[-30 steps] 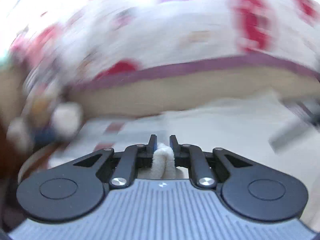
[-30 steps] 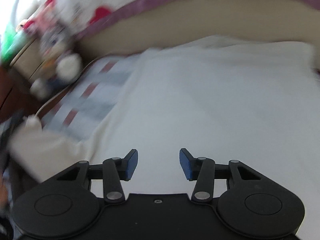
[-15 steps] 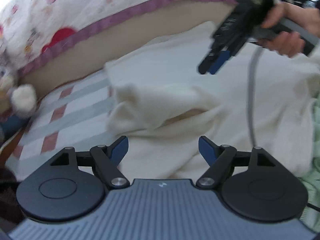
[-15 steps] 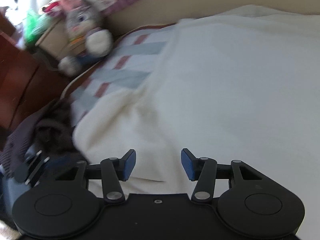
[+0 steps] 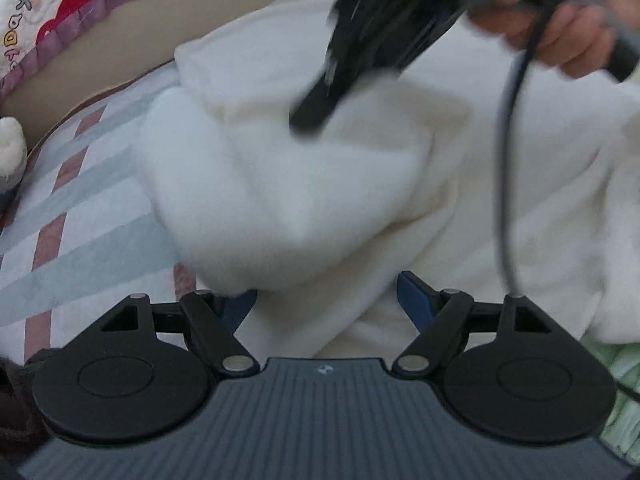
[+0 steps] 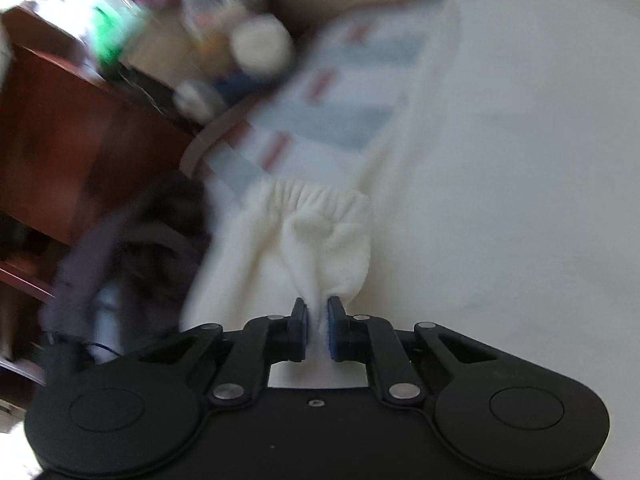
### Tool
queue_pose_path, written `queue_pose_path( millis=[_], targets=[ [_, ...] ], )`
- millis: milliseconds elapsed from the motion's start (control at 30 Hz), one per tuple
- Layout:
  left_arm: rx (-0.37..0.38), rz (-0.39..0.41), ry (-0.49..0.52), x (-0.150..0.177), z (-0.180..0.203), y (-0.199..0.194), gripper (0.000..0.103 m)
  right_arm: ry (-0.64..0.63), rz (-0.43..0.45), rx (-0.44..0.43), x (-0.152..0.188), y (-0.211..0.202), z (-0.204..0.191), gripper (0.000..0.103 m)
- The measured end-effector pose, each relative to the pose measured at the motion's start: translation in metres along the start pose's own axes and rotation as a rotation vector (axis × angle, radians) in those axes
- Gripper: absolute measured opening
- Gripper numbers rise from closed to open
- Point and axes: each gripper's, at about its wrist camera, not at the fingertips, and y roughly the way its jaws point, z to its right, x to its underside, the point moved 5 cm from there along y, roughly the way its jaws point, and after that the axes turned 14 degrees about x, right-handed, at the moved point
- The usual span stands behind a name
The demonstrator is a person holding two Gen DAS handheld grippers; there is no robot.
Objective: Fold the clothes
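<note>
**Right gripper pinches the cuff while the left stands spread over the cream fleece**

The right gripper [image 6: 317, 318] angles downward at the near edge of the cream fleece garment [image 6: 500, 168]. Its jaws have just been closing, and the blue pads now press on a bunched fold just below the gathered elastic cuff [image 6: 316, 216]. In the left wrist view the same tool appears as a dark, blurred shape [image 5: 320, 108], tilted down and to the left onto the fabric, with the person's hand [image 5: 560, 24] wrapped round its handle at the upper right and a dark cable [image 5: 506, 160] hanging down from it.

The left gripper [image 5: 326, 304] points steeply down at the garment. Its jaws stand wide apart; a rounded fold of the fleece [image 5: 280, 184] lies just ahead of the fingers and partly covers the left fingertip, yet neither pad presses on it.

The garment lies spread on a bed whose sheet [image 5: 72, 216] shows pale blue bands and reddish squares. A beige border and a patterned quilt with purple trim [image 5: 60, 36] run along the far side. A plush toy [image 6: 260, 44] sits blurred at the bed's corner, reddish-brown wooden furniture [image 6: 80, 132] stands beside it, and a dark heap of clothing [image 6: 152, 240] lies at the bed's left edge. Pale green fabric [image 5: 616, 364] shows at the right margin of the left view.
</note>
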Motion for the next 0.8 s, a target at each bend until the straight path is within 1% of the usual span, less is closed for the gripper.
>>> queue_pose_path(
  millis=[100, 133, 167, 200, 233, 267, 300, 333, 367, 467, 533, 567, 600, 633, 700, 733, 800],
  targets=[
    [-0.002, -0.003, -0.065, 0.000, -0.003, -0.002, 0.077, -0.032, 0.173, 0.028, 0.006, -0.056, -0.010, 0.012],
    [-0.003, -0.007, -0.076, 0.000, -0.003, -0.002, 0.077, -0.102, 0.215, 0.128, 0.009, -0.071, -0.015, 0.012],
    [-0.011, -0.016, -0.071, 0.000, -0.001, -0.002, 0.077, -0.171, 0.255, 0.227, 0.011, -0.086, -0.019, 0.012],
    [-0.026, -0.028, -0.050, 0.002, 0.003, -0.001, 0.077, -0.210, 0.288, 0.311, 0.012, -0.099, -0.022, 0.012],
    [-0.045, -0.036, -0.025, 0.004, 0.007, 0.000, 0.076, -0.229, 0.324, 0.376, 0.014, -0.114, -0.024, 0.012],
    [-0.059, -0.041, -0.010, 0.006, 0.008, 0.001, 0.075, -0.229, 0.364, 0.420, 0.017, -0.131, -0.026, 0.012],
    [-0.069, -0.045, -0.002, 0.006, 0.007, 0.002, 0.073, -0.234, 0.403, 0.473, 0.023, -0.147, -0.028, 0.011],
    [-0.078, -0.048, 0.007, 0.007, 0.006, 0.002, 0.069, -0.255, 0.431, 0.546, 0.032, -0.159, -0.028, 0.011],
    [-0.074, -0.047, 0.007, 0.007, 0.006, 0.002, 0.065, -0.287, 0.445, 0.644, 0.042, -0.166, -0.027, 0.011],
    [-0.076, -0.041, 0.021, 0.007, 0.008, -0.001, 0.052, -0.404, 0.225, 0.942, 0.073, -0.144, 0.001, 0.010],
    [-0.115, -0.039, 0.046, 0.006, 0.010, -0.003, 0.022, -0.376, 0.064, 0.992, 0.089, -0.120, 0.024, 0.010],
    [-0.124, -0.030, 0.049, 0.006, 0.009, -0.006, 0.016, -0.323, 0.019, 0.971, 0.093, -0.114, 0.033, 0.010],
    [-0.121, -0.011, 0.040, 0.005, 0.009, -0.011, 0.009, -0.250, 0.000, 0.948, 0.093, -0.115, 0.040, 0.010],
    [-0.122, 0.007, 0.028, 0.004, 0.010, -0.020, 0.008, -0.191, -0.004, 0.911, 0.091, -0.119, 0.044, 0.010],
    [-0.158, 0.028, 0.029, 0.005, 0.008, -0.036, 0.008, -0.092, -0.004, 0.827, 0.082, -0.131, 0.046, 0.010],
    [-0.180, 0.037, 0.032, 0.005, 0.007, -0.044, 0.004, -0.029, 0.000, 0.779, 0.078, -0.139, 0.048, 0.010],
    [-0.225, 0.028, 0.010, 0.010, -0.004, -0.054, 0.004, 0.053, -0.008, 0.693, 0.072, -0.147, 0.052, 0.010]
  ],
)
